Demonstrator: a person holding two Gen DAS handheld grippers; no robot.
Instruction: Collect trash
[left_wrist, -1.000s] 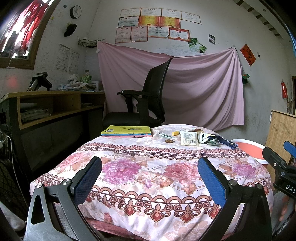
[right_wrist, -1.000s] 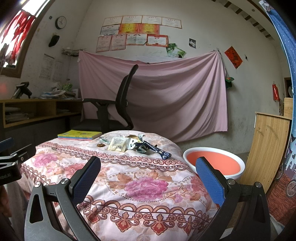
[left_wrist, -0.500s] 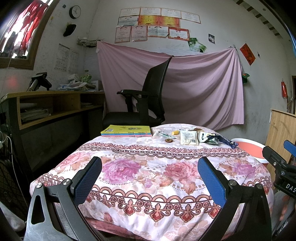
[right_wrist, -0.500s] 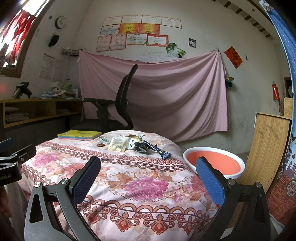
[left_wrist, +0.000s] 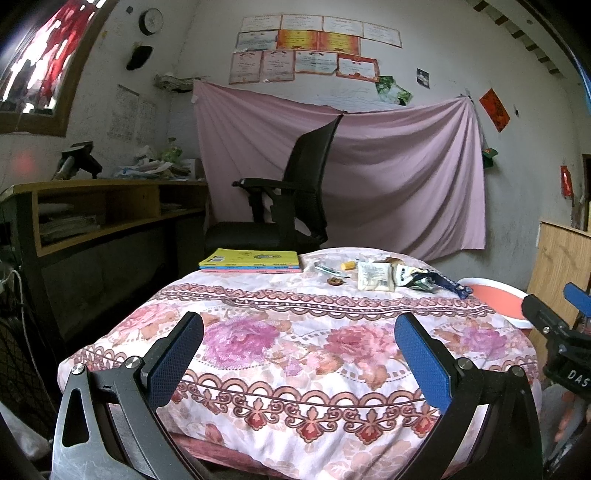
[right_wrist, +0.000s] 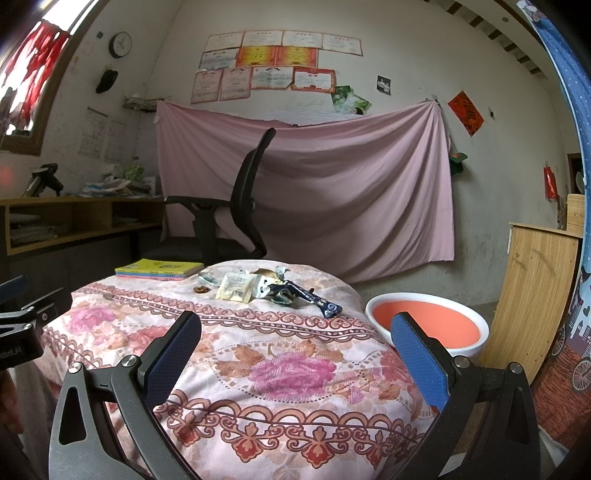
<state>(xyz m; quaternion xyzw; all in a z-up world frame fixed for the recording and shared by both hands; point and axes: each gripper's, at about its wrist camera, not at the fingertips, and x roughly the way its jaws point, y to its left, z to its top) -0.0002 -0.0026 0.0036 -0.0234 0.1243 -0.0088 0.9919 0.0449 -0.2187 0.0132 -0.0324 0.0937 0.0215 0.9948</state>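
Note:
Several pieces of trash lie at the far end of a table under a floral cloth (left_wrist: 295, 332): a pale wrapper (left_wrist: 375, 276) (right_wrist: 236, 287), a dark blue wrapper (left_wrist: 448, 284) (right_wrist: 314, 297), a small brown bit (left_wrist: 335, 281) (right_wrist: 201, 289) and a yellow bit (left_wrist: 347, 264). A white basin with an orange inside (right_wrist: 426, 321) (left_wrist: 495, 295) stands beyond the table's right side. My left gripper (left_wrist: 299, 350) is open and empty over the near edge. My right gripper (right_wrist: 295, 350) is open and empty, also at the near edge, well short of the trash.
A stack of books with a yellow cover (left_wrist: 253, 260) (right_wrist: 159, 268) lies at the table's far left. A black office chair (left_wrist: 291, 206) stands behind the table. A wooden desk (left_wrist: 92, 214) is on the left, a wooden cabinet (right_wrist: 532, 295) on the right.

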